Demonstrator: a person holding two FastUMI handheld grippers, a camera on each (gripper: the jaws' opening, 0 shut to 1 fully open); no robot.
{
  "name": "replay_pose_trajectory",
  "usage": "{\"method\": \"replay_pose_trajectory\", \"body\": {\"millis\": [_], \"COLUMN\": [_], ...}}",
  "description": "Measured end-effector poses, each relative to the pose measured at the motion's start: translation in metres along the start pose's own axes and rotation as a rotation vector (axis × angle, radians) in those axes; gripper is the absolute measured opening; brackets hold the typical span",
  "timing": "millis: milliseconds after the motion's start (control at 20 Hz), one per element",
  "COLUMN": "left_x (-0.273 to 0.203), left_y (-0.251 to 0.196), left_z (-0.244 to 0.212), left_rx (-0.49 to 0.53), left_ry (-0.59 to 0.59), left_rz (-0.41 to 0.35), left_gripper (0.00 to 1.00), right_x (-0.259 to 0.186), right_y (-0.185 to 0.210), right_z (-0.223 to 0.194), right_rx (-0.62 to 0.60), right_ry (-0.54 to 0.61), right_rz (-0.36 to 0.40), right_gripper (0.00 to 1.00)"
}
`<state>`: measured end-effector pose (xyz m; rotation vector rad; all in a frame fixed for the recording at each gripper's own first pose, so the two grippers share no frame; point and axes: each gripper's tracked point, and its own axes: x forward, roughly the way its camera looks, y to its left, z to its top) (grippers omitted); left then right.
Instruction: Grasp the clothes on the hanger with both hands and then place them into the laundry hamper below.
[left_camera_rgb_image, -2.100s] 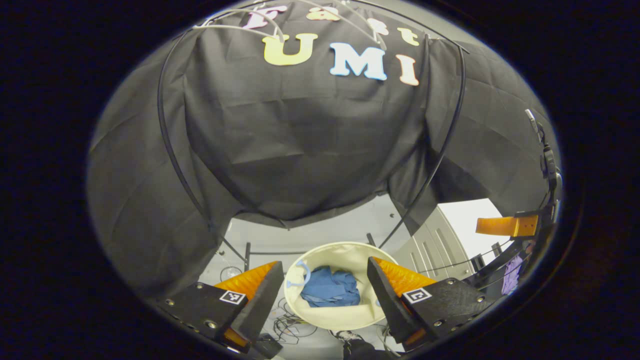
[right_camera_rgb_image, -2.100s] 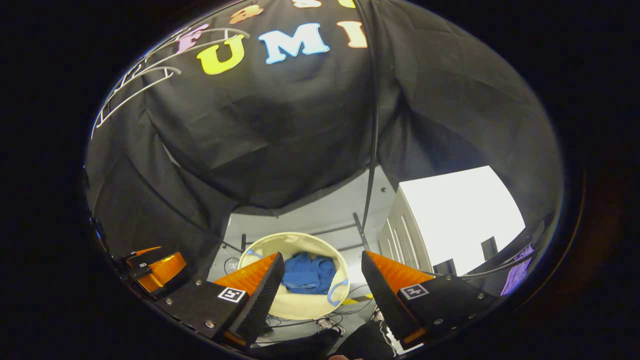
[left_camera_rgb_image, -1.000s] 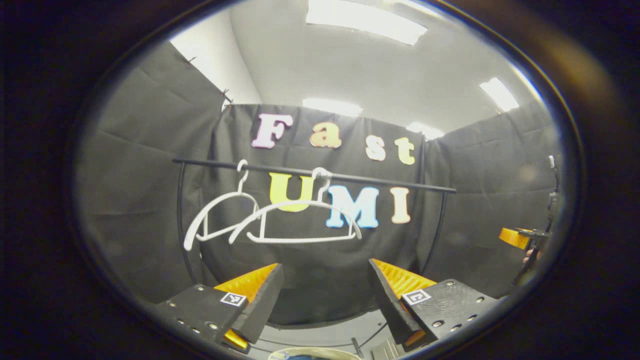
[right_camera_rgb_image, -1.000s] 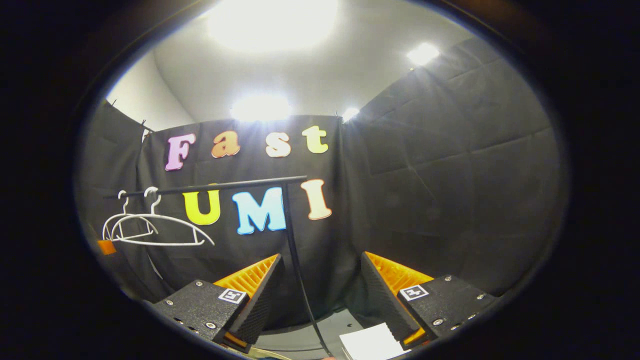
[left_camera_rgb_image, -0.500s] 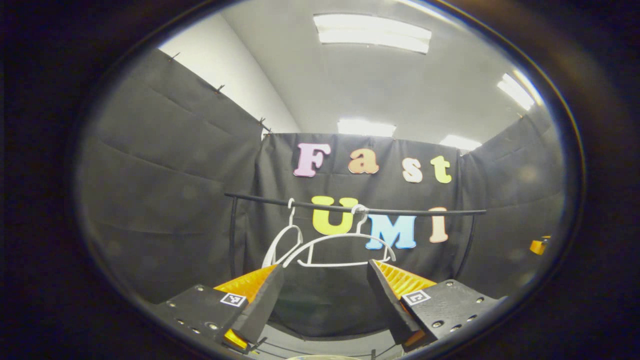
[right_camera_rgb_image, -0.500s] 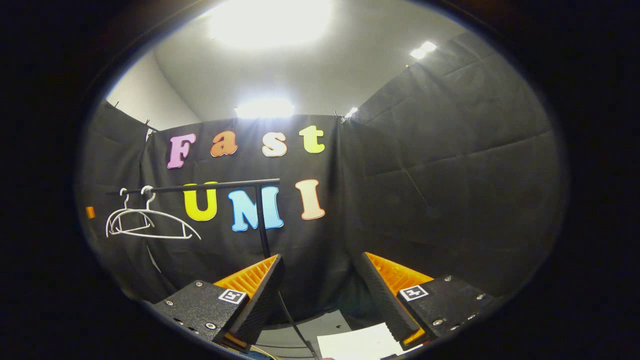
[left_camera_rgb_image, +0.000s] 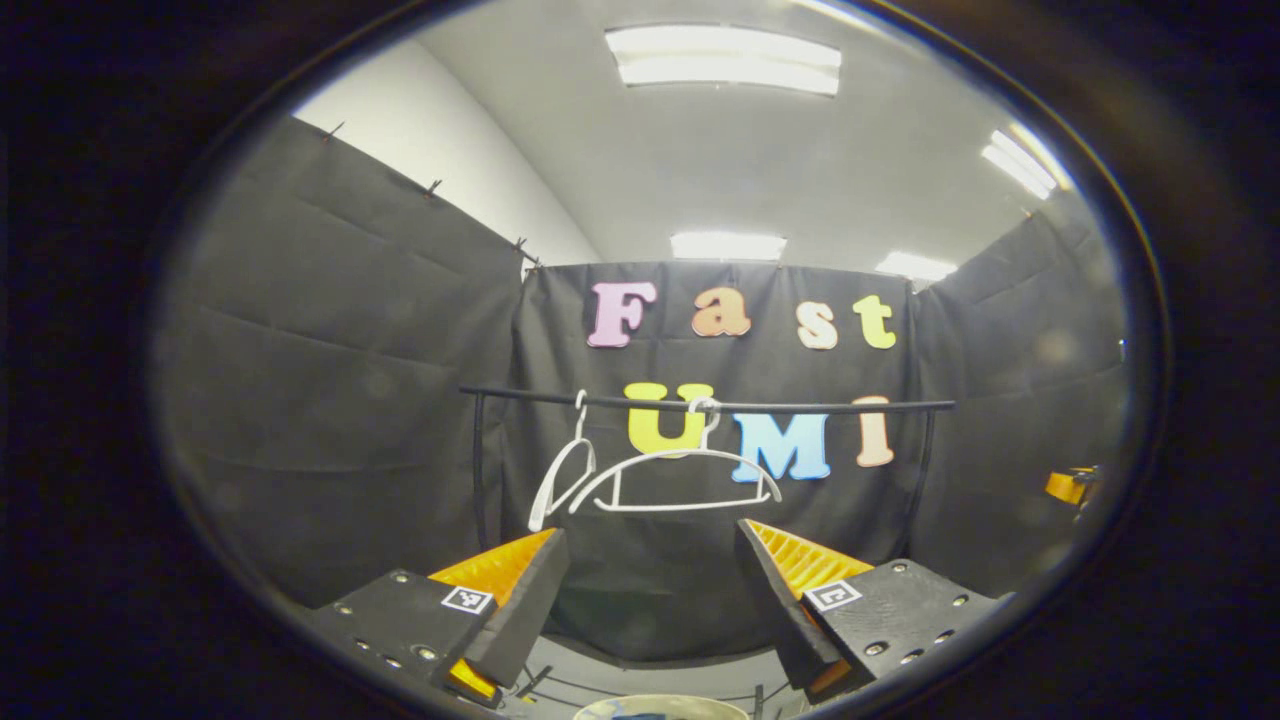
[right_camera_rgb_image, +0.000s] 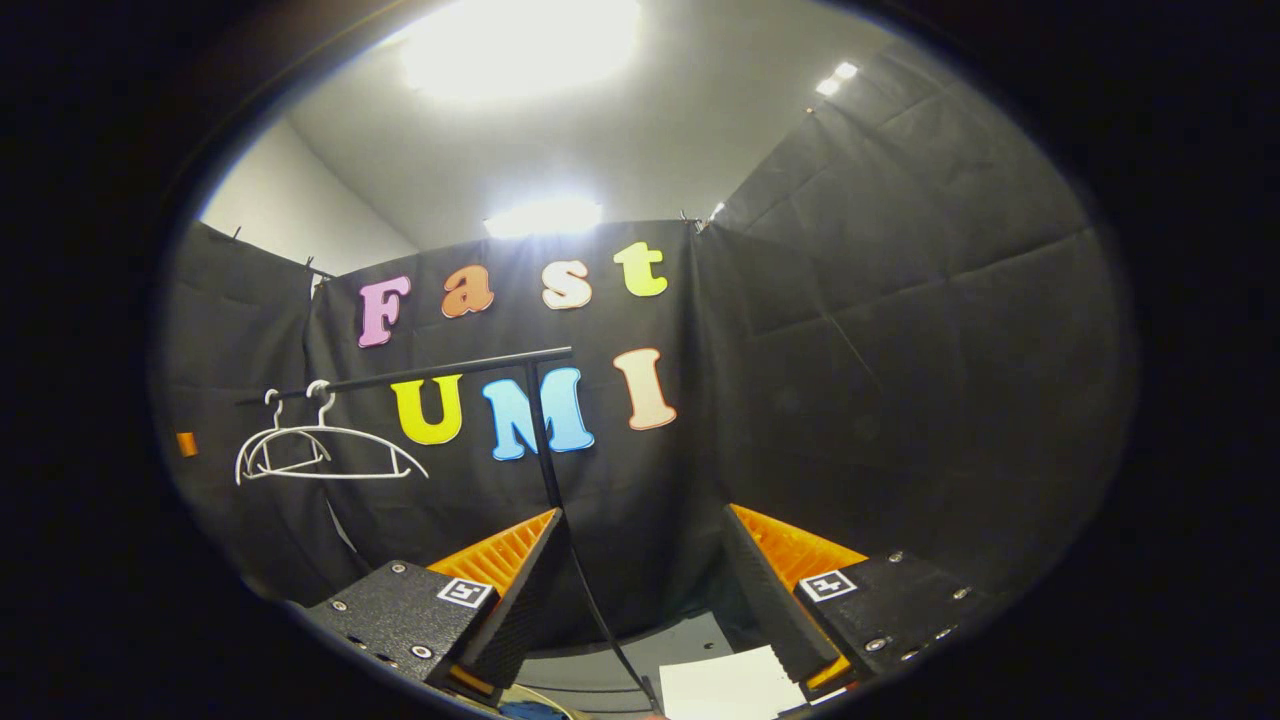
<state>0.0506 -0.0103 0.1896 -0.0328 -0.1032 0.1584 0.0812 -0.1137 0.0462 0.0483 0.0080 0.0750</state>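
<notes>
Since two seconds ago both grippers have swung up from looking down into the hamper to facing the far wall of the booth, and over the last half second the views have barely shifted. The left gripper has its fingers spread wide with nothing between them; the right gripper is likewise wide apart and holds nothing. Beyond the left gripper a black rail runs across the far wall, and two white hangers hang from it, bare, the left one turned edge-on and the right one facing the camera. In the right gripper view the same rail and hangers sit far left, with the rail's upright post near the middle. The rim of the cream laundry hamper shows at the near bottom edge of the left gripper view, between the fingers and below them, with a sliver of blue cloth inside it. A white sheet lies on the floor near the right gripper's right finger. The other gripper's orange part shows at the far right of the left gripper view
</notes>
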Motion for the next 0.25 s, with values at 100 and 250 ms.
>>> {"method": "replay_pose_trajectory", "body": {"millis": [100,250], "left_x": [-0.003,-0.012], "left_y": [0.001,0.014], "left_z": [-0.008,-0.025], "left_rx": [-0.063,-0.132], "left_ry": [0.007,0.029], "left_rz": [-0.015,-0.013], "left_gripper": [1.00,1.00], "right_x": [-0.004,-0.018], "right_y": [0.002,0.008], "right_z": [0.007,0.008], "right_rx": [-0.020,-0.050], "right_ry": [-0.021,-0.022], "right_rz": [0.001,-0.002], "right_gripper": [0.95,0.95]}}
